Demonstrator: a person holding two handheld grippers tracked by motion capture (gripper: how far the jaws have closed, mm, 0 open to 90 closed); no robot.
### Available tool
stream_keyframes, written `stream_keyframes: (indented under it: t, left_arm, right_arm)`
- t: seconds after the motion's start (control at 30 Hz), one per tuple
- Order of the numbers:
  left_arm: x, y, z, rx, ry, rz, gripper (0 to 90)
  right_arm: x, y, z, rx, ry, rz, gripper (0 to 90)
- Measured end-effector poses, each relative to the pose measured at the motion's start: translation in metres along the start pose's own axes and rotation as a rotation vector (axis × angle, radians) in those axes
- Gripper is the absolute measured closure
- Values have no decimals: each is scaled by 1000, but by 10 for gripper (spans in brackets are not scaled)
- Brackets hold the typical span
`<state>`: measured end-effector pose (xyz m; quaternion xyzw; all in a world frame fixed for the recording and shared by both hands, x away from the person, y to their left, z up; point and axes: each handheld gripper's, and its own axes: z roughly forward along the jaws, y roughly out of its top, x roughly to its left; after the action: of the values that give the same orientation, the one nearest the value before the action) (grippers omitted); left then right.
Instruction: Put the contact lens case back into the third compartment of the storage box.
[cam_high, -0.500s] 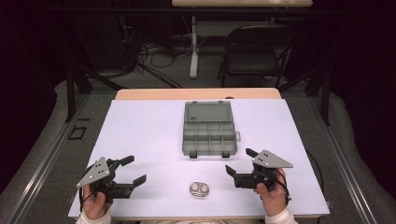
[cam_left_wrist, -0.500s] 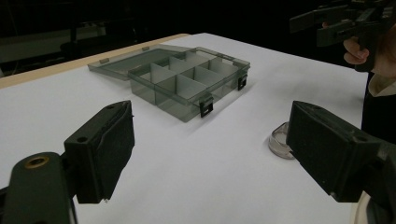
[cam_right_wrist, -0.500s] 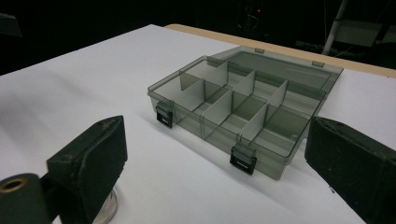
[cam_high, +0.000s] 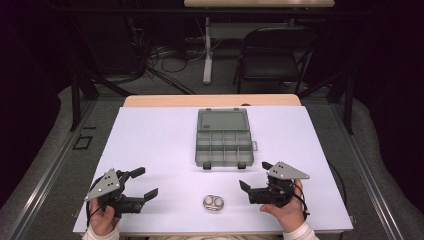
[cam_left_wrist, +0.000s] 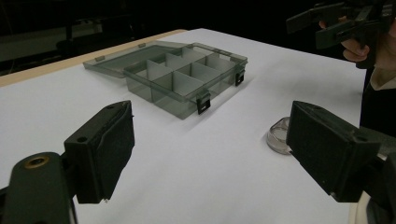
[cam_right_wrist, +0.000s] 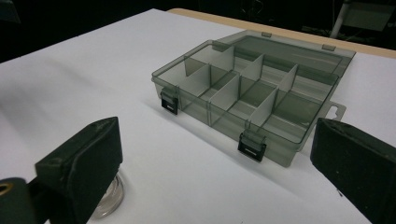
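Note:
A grey see-through organizer box (cam_high: 223, 137) lies open mid-table, its lid flat behind the divided compartments, which look bare. A small clear round container (cam_high: 214, 202) sits near the front edge, between both hands. My left gripper (cam_high: 146, 182) hovers at the front left, open, nothing between its jaws. My right gripper (cam_high: 254, 175) is at the front right, open too and holding nothing. From the left gripper view, the left gripper (cam_left_wrist: 210, 154) frames the box (cam_left_wrist: 182, 79) and container (cam_left_wrist: 279, 136). The right gripper (cam_right_wrist: 215, 168) faces the box (cam_right_wrist: 252, 88), container (cam_right_wrist: 109, 198) by its left jaw.
The white tabletop (cam_high: 160, 145) ends in a wooden strip (cam_high: 210, 100) at the far side. Beyond it stand a black chair (cam_high: 272, 55) and a table leg (cam_high: 207, 50) with cables on the dark floor.

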<state>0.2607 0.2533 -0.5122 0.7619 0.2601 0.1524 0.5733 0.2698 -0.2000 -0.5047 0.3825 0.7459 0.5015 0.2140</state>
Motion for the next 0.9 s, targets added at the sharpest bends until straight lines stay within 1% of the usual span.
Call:
stream_keyframes:
  t: [0.07,0.13,0.17,0.23,0.27,0.33,0.53,0.6,0.63,0.67,0.7,0.73,0.8,0.87,0.9]
  left_arm:
    - [0,0,0,-1,-4,4,158]
    - [-1,0,0,2,-3,6,159]
    - [-1,0,0,7,-4,10,159]
    - [-1,0,0,7,-6,10,159]
    - [-2,0,0,10,-5,12,158]
    - [-2,0,0,13,-6,14,158]
    - [-2,0,1,14,-9,15,159]
    - [-3,0,1,20,-8,20,158]
    - [-4,0,1,18,-8,20,158]
    - [-4,0,0,19,-13,24,158]
    - [-4,0,0,19,-13,24,158]
    - [-5,0,-1,21,-8,23,158]
    - [-6,0,-1,20,-10,26,158]
    - [-6,0,-2,21,-9,27,159]
    - [-6,-1,-2,23,-5,28,158]
  right_arm:
    - [1,-1,1,14,-7,-11,38]
    - [2,-1,2,20,-6,-13,41]
    - [2,-2,3,39,-3,-20,58]
    - [3,-2,3,46,-4,-24,63]
    - [4,-3,4,46,0,-30,84]
    - [5,-3,4,61,7,-37,94]
    - [8,-2,5,85,34,-57,138]
    - [9,-2,5,89,39,-60,138]
    - [9,-2,6,95,45,-62,139]
    - [10,-1,7,112,62,-71,143]
    - [10,-1,7,112,62,-71,143]
    - [13,-1,9,131,76,-88,143]
    - [15,-1,11,145,89,-100,144]
    - [16,-1,12,154,94,-109,144]
    - [19,0,14,168,98,-127,146]
